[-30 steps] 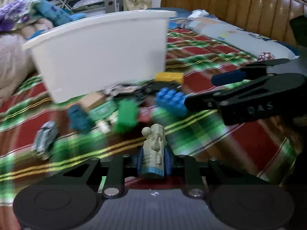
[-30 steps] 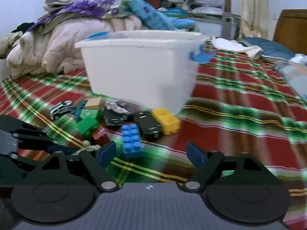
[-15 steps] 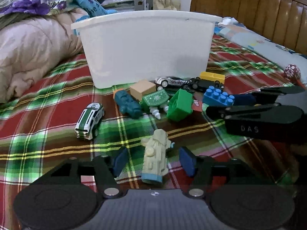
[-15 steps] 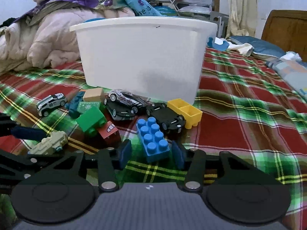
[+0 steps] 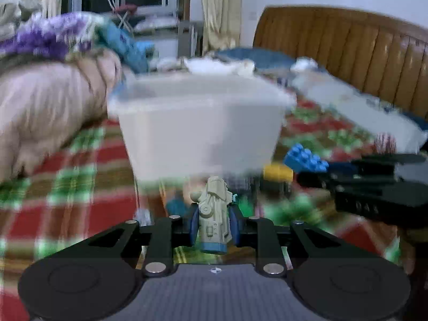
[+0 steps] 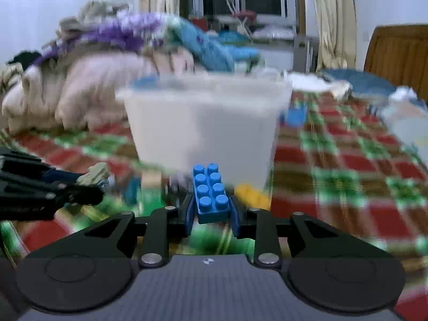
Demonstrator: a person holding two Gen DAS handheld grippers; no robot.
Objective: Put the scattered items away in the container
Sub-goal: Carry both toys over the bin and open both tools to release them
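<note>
The left gripper point(image 5: 212, 224) had just been closing, and its blue pads pinched the sides of a beige toy figure point(image 5: 214, 214) that stood nose-up between them, clear of the plaid bedcover point(image 5: 80, 187). The right gripper point(image 6: 211, 208) had likewise just been closing, and its pads clamped the near end of a blue building brick point(image 6: 211, 191), studs facing the camera, lifted off the cover.

Seen from the left wrist, the right gripper reached in from the right side with the brick sticking out of its tip. Seen from the right wrist, the left gripper came in from the left, with the beige figure poking past its fingers.

Just beyond both sets of fingertips lay the remaining scattered toys, heavily blurred: a yellow block point(image 6: 250, 194) ahead and slightly right of the right gripper, and green point(image 6: 149, 200), teal and tan pieces ahead and to its left. What each of them was could not be told.

Directly behind that pile, straight ahead of both grippers, stood the white container point(image 6: 203, 128), its rim above the level of the held toys. To its left and further back rose a heap of pink bedding point(image 5: 48, 107) topped by a purple-flowered quilt point(image 6: 125, 34); far to the right stood a wooden headboard point(image 5: 347, 45), with curtains and a dark window beyond.
</note>
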